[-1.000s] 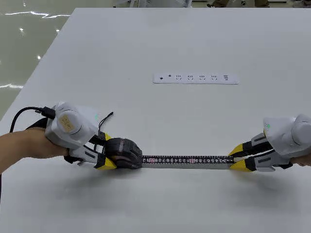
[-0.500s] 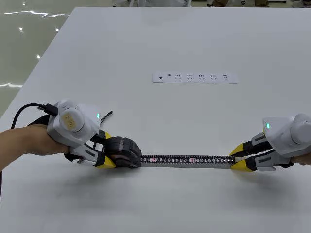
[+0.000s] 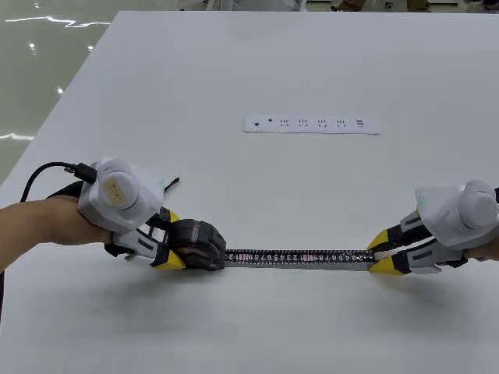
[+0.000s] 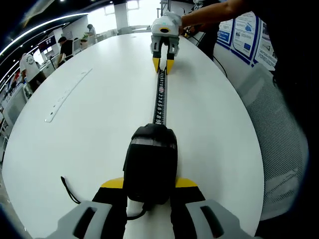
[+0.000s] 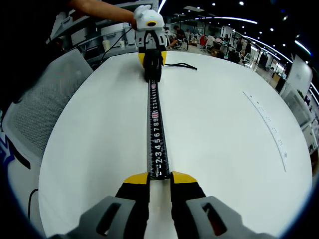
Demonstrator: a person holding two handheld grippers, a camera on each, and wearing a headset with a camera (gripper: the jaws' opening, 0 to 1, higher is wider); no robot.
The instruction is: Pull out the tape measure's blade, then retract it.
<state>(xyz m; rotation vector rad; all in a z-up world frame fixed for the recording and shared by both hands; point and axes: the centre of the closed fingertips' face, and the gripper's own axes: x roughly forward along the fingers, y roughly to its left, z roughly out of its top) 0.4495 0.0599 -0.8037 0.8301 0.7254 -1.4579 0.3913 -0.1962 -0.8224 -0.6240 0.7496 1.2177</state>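
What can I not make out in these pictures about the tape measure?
- End hook of the blade: right gripper view, covered by the right gripper jaws.
- Rear of the tape measure case: left gripper view, hidden inside the left gripper.
- Numbers on the blade: head view, too small to read.

The only legible writing is the scale printed on the tape measure's blade (image 5: pixel 155 134). In the right gripper view, black digits run lengthwise along it: 2, 3, 4, 5, 6, 7, 8, 9, starting just past the yellow tips of the right gripper (image 5: pixel 159 177), which pinch the blade's end. A small red block follows, then further single digits too small to read. In the head view and the left gripper view the same scale shows, with 7, 8, 9 near the black case (image 4: pixel 150 162). The case, clamped by the left gripper (image 4: pixel 149 183), bears no readable label. Blue-and-white posters (image 4: pixel 246 35) carry print too fine to read.
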